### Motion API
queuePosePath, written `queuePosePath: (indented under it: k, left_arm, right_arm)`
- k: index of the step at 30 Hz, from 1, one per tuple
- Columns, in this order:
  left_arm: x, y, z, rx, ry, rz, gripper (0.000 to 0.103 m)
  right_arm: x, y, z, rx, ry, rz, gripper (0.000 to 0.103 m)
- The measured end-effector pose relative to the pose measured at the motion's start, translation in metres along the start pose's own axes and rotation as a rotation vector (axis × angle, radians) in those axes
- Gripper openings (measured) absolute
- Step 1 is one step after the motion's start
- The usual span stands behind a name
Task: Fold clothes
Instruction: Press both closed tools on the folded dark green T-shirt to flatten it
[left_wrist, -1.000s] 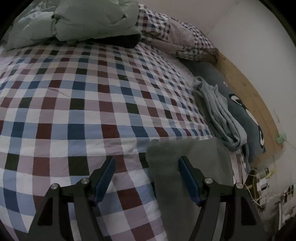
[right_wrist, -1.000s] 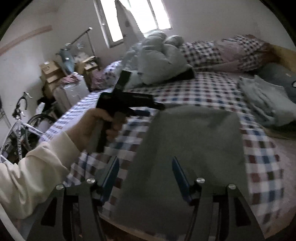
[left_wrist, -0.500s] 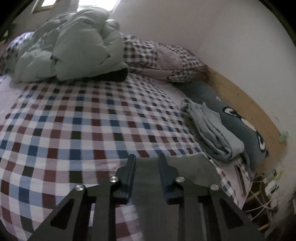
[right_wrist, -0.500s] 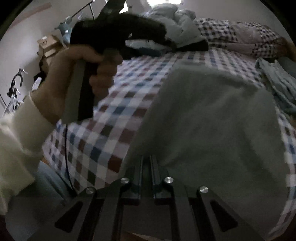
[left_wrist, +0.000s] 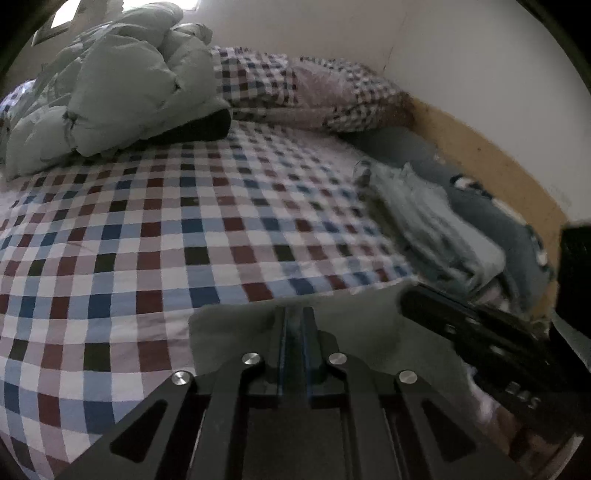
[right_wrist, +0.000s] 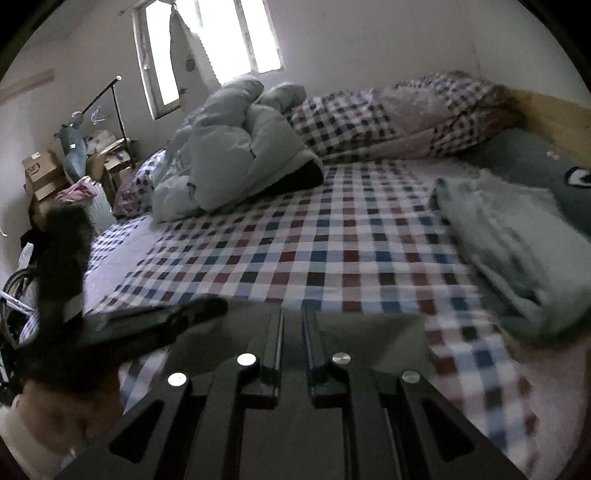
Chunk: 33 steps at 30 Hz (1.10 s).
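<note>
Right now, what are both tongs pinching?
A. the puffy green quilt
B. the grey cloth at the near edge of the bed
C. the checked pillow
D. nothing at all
B: the left tongs and the right tongs are each shut on the near edge of the grey cloth; the puffy quilt and checked pillow lie far off, untouched.

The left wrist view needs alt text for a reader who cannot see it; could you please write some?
The left gripper is shut on the near edge of a grey-green garment lying on a red, blue and white checked bed sheet. A crumpled pale green duvet lies at the far left, folded light blue clothes at the right.
</note>
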<state>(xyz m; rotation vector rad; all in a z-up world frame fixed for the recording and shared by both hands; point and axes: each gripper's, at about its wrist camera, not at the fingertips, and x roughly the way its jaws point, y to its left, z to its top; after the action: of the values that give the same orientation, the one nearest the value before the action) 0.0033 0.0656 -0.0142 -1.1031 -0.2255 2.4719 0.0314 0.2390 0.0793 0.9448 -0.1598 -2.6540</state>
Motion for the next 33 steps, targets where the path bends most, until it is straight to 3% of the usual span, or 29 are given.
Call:
queuePosePath:
  k: [6, 8, 15, 17, 20, 22, 26, 33]
  left_arm:
    - [0.021, 0.007, -0.01, 0.033, 0.016, 0.073, 0.002]
    - [0.028, 0.009, -0.013, 0.043, 0.021, 0.095, 0.002]
    - [0.034, 0.023, -0.016, 0.008, 0.012, 0.057, 0.002]
    - [0.034, 0.024, -0.016, 0.003, 0.009, 0.05, 0.002]
    - [0.034, 0.022, -0.016, 0.015, 0.005, 0.059, 0.002]
    - [0.034, 0.02, -0.016, 0.021, 0.002, 0.063, 0.002]
    - [0.029, 0.015, -0.016, 0.035, -0.018, 0.076, 0.002]
    - [0.004, -0.011, -0.023, 0.089, -0.072, 0.152, 0.005]
  right_arm:
    - [0.07, -0.009, -0.006, 0.014, 0.125, 0.032, 0.008]
    - [0.082, -0.016, -0.011, 0.03, 0.155, 0.015, 0.002]
    - [0.094, -0.046, -0.014, 0.064, 0.208, 0.007, 0.0]
    - [0.091, -0.059, -0.014, 0.08, 0.213, -0.035, 0.0]
    - [0.089, -0.092, -0.016, 0.111, 0.225, -0.165, 0.0]
    - [0.086, -0.113, -0.018, 0.172, 0.234, -0.153, 0.0]
    - [0.075, -0.117, -0.018, 0.131, 0.211, -0.207, 0.004]
    - [0.022, -0.098, -0.002, 0.089, 0.045, -0.128, 0.005]
